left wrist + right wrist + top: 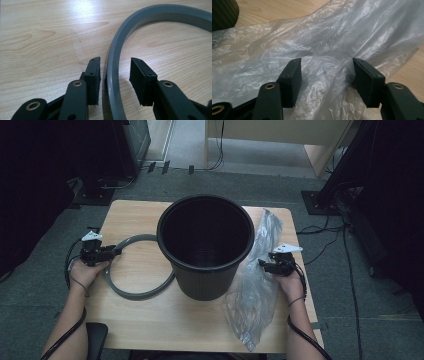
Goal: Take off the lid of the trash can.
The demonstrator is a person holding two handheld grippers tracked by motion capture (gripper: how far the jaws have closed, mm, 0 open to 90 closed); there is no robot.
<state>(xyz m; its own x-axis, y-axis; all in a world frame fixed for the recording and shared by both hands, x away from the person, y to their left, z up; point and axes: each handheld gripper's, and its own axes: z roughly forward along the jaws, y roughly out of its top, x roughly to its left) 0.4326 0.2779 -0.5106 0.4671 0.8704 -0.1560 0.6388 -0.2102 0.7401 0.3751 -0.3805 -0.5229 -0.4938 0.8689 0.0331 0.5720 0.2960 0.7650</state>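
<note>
- Grey plastic ring (134, 279) lies flat on the wooden desk (150, 320) at the left of the high view, its right arc tucked against the base of the black bucket (205, 245) that stands upright at the centre.
- Left gripper (116, 251) sits at the ring's upper left edge; in the left gripper view its fingers (93, 77) are spread, straddling the ring's rim (113, 75) with a gap on each side, neither pad pressing it.
- Clear plastic bag (255, 280) lies crumpled along the right side of the desk, just beside the bucket, running from the upper right toward the lower edge.
- Right gripper (261, 264) rests at the bag's right edge; its fingers (292, 80) stand apart with loose film (324, 72) bunched between them, touching the right pad but not pinched.
</note>
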